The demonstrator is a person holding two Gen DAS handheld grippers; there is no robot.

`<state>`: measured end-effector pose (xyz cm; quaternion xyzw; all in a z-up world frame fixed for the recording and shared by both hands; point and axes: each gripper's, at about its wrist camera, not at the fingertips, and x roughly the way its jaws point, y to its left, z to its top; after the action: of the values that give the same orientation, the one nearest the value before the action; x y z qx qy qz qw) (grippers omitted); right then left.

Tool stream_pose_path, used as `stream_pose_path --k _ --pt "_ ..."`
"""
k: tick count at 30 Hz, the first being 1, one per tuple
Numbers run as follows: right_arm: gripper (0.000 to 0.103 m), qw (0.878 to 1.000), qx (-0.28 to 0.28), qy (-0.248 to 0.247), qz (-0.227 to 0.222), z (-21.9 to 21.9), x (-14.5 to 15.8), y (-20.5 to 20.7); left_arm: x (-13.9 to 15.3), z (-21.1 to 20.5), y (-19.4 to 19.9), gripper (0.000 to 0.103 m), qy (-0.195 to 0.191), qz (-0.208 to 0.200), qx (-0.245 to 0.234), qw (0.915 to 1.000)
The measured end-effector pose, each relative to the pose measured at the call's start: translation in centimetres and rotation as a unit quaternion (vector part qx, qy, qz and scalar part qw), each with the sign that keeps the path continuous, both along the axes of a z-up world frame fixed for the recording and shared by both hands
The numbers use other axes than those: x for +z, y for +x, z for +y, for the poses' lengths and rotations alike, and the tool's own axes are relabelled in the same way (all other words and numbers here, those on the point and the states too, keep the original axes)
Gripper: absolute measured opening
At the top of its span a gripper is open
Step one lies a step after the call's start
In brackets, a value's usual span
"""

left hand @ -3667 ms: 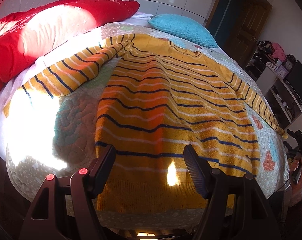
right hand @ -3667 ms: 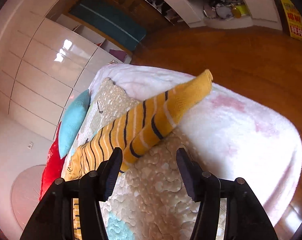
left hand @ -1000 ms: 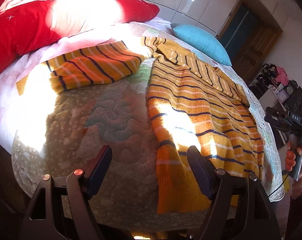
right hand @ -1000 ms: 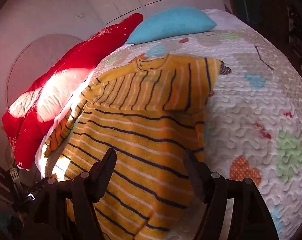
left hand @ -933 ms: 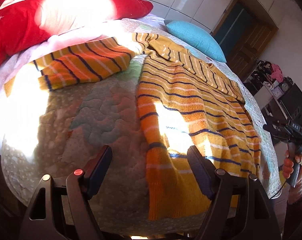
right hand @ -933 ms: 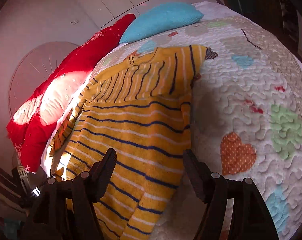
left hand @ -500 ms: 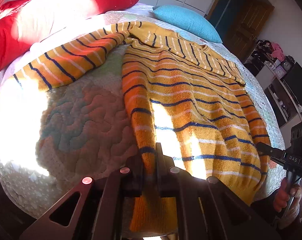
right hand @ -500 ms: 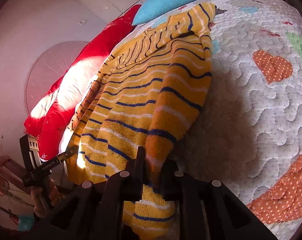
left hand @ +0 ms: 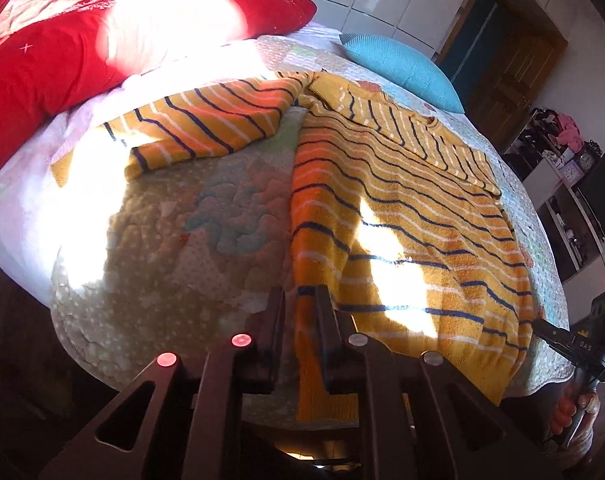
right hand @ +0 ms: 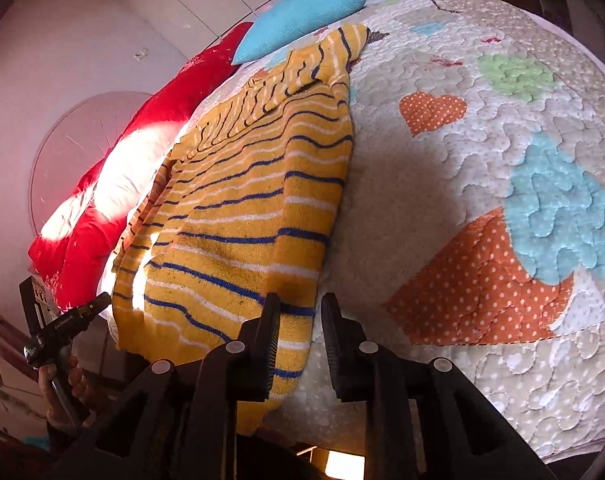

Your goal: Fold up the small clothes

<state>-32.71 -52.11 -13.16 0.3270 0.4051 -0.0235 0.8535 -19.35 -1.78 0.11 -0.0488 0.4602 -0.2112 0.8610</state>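
Left claw [left hand: 298, 312]: opening narrowly, sweater [left hand: 402, 216] hem between its pads, seemingly loose.
Right claw [right hand: 300, 320]: opening; sweater edge just beside.
Bed [right hand: 482, 160]: carries sweater.

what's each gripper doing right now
Left gripper: opening, sweater hem between its jaws.
Right gripper: opening, sweater hem between its jaws.

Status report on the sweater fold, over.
Left hand-held gripper and right hand-held gripper both opening at striped sweater hem corners. One sleeve folded across. Nothing in the way.
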Motion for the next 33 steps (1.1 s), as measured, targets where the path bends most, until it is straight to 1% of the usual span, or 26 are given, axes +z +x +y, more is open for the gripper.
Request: stream_pose_path --k 1,2,4,5,8,10,12,15,16,18,19,20,21,22,25,27,28,30,33 --pt "0.036 1.0 -0.006 -0.005 -0.004 -0.4 0.3 -0.2 0.4 0.7 0.3 0.033 0.01 -0.012 0.017 0.9997" --pt "0.037 1.0 -0.011 -0.007 -0.008 -0.7 0.6 -0.3 0.6 1.5 0.8 0.05 0.02 -0.023 0.036 0.9989" --pt "0.037 1.0 -0.016 -0.006 -0.011 -1.0 0.8 -0.1 1.0 3.4 2.2 0.066 0.029 -0.044 0.078 0.9956" --pt "0.037 1.0 -0.017 -0.008 -0.009 -0.9 0.8 0.2 1.1 4.4 3.2 0.069 0.029 -0.052 0.095 0.9937" --pt "0.038 1.0 -0.014 -0.015 -0.004 -0.7 0.8 1.0 0.8 7.5 6.8 0.075 0.04 -0.067 0.147 0.986" --pt "0.04 1.0 -0.011 -0.016 -0.003 -0.5 0.7 1.3 0.1 9.2 9.3 0.076 0.043 -0.067 0.176 0.9812" --pt "0.044 1.0 -0.007 -0.018 -0.005 -0.3 0.6 1.7 -1.1 10.2 11.5 0.076 0.037 -0.051 0.182 0.9812" --pt "0.045 1.0 -0.006 -0.024 -0.009 0.1 0.8 2.2 -3.6 11.0 14.1 0.077 0.03 0.001 0.19 0.9814" --pt "0.045 1.0 -0.005 -0.027 -0.01 0.1 0.9 2.4 -4.2 11.1 14.6 0.077 0.024 0.013 0.192 0.981" --pt "0.045 0.999 -0.003 -0.035 -0.009 0.2 1.2 2.8 -4.7 11.0 14.8 0.077 0.018 0.009 0.19 0.9815" --pt "0.045 0.999 -0.002 -0.041 -0.007 0.3 1.3 3.0 -4.5 10.6 14.7 0.071 0.017 0.003 0.179 0.9837" --pt "0.045 0.999 -0.001 -0.048 -0.006 0.4 1.4 3.1 -4.2 10.2 14.6 0.034 0.011 -0.001 0.161 0.9868" --pt "0.045 0.999 -0.001 -0.054 -0.006 0.5 1.5 3.3 -4.0 9.8 14.6 0.008 0.003 0.003 0.146 0.9892" --pt "0.045 0.998 0.0 -0.057 -0.008 0.5 1.6 3.5 -3.6 9.6 14.6 0.003 -0.001 0.008 0.141 0.99" --pt "0.045 0.998 -0.004 -0.065 -0.019 0.3 2.1 4.0 -1.5 9.6 14.6 0.004 0.013 -0.02 0.146 0.989" --pt "0.045 0.997 -0.004 -0.067 -0.029 0.0 2.5 4.3 0.1 10.3 15.2 0.004 0.004 -0.027 0.156 0.9873" --pt "0.045 0.997 -0.005 -0.067 -0.034 0.0 2.6 4.4 1.1 10.6 15.9 0.004 -0.002 -0.032 0.162 0.9862" --pt "0.045 0.997 -0.004 -0.07 -0.042 0.0 2.8 4.5 3.3 10.9 17.4 0.004 0.0 -0.044 0.175 0.9835" --pt "0.045 0.996 -0.008 -0.064 -0.055 -0.2 2.9 4.1 7.2 9.5 20.2 0.004 0.006 -0.069 0.177 0.9817"
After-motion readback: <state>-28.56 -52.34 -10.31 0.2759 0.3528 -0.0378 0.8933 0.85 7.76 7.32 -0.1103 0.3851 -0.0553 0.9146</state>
